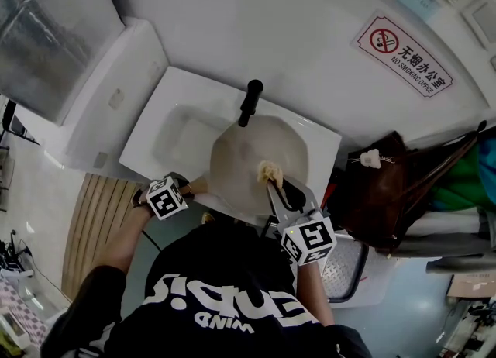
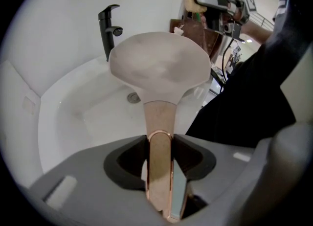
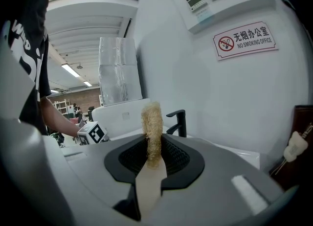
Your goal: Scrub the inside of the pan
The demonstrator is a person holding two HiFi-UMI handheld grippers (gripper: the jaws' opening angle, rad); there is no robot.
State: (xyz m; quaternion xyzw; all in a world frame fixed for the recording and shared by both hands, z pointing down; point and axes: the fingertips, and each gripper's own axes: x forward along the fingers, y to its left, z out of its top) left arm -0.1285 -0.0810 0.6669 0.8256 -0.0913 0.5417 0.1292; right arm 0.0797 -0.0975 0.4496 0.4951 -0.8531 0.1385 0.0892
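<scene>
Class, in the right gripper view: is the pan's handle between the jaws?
No, the right gripper clamps a fibrous scrubber; the left gripper holds the handle.

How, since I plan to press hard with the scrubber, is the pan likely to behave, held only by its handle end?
The pan is probably stiff but may tilt: the left gripper clamps only its narrow handle, far from where you press. The smooth handle could twist in that grip. The fibrous scrubber will likely flex.

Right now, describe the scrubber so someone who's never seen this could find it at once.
Find the white sink with the black faucet; a pale pan is over it. Above the pan, the right hand-held gripper pinches the scrubber, the only straw-coloured, fibrous thing there.
</scene>
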